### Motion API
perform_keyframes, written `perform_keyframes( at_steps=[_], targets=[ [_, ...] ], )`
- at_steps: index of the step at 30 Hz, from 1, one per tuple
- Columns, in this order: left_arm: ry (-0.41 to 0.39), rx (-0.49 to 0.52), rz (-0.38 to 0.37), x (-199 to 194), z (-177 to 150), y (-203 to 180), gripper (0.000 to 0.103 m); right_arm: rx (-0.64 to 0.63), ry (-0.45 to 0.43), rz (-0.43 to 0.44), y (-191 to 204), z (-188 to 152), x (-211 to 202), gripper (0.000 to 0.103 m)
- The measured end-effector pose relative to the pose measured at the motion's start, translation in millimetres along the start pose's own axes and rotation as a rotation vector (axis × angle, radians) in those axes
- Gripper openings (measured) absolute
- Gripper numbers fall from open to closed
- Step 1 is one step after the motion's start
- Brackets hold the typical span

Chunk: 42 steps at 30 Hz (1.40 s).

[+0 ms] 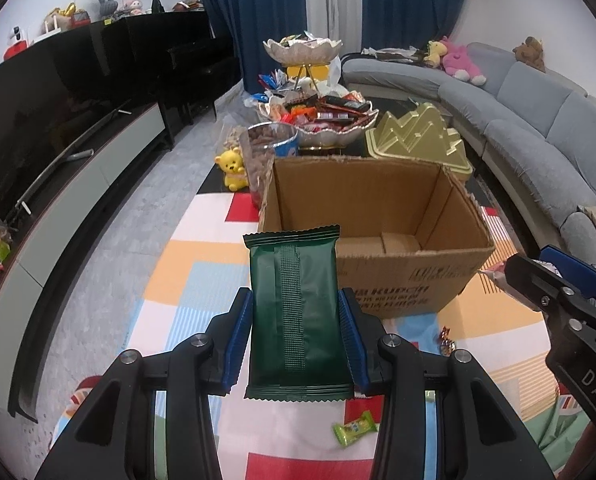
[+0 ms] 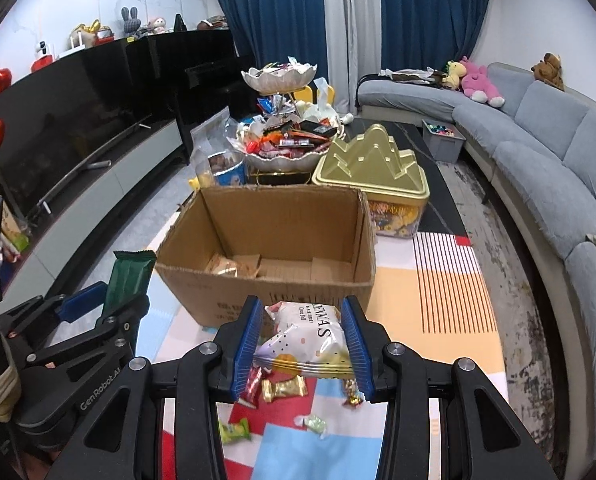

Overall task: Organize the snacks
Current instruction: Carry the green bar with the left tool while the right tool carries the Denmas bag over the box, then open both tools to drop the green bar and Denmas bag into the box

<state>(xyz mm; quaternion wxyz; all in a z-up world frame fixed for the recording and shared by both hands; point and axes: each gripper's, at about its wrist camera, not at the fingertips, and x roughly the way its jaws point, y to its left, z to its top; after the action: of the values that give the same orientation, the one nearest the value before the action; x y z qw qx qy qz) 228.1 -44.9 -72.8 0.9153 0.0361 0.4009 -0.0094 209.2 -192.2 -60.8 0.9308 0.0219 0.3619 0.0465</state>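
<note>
My left gripper is shut on a dark green snack packet, held upright above the mat in front of an open cardboard box. That packet and the left gripper also show at the left of the right wrist view. My right gripper is shut on a white snack bag with dots, just short of the box's near wall. The box holds a couple of pale snack packs on its floor. The right gripper appears at the right edge of the left wrist view.
Loose wrapped candies and a green candy lie on the colourful mat. Behind the box stand a gold mountain-shaped tin, a tiered bowl stand full of snacks and a clear jar. A grey sofa curves right; a TV unit runs left.
</note>
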Motion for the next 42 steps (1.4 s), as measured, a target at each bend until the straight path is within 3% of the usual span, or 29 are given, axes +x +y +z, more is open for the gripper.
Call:
perform_keyframes(
  at_steps=[29, 42],
  targets=[
    [-0.035, 0.036, -0.043, 27.2, 82.7, -5.0, 0.042, -0.028, -0.04, -0.015, -1.5, 74.8, 35.2, 0.042],
    [0.001, 0.031, -0.042, 60.0, 93.7, -5.0, 0.042, -0.029, -0.005, -0.023, -4.4, 87.6, 67.0, 0.042]
  ],
)
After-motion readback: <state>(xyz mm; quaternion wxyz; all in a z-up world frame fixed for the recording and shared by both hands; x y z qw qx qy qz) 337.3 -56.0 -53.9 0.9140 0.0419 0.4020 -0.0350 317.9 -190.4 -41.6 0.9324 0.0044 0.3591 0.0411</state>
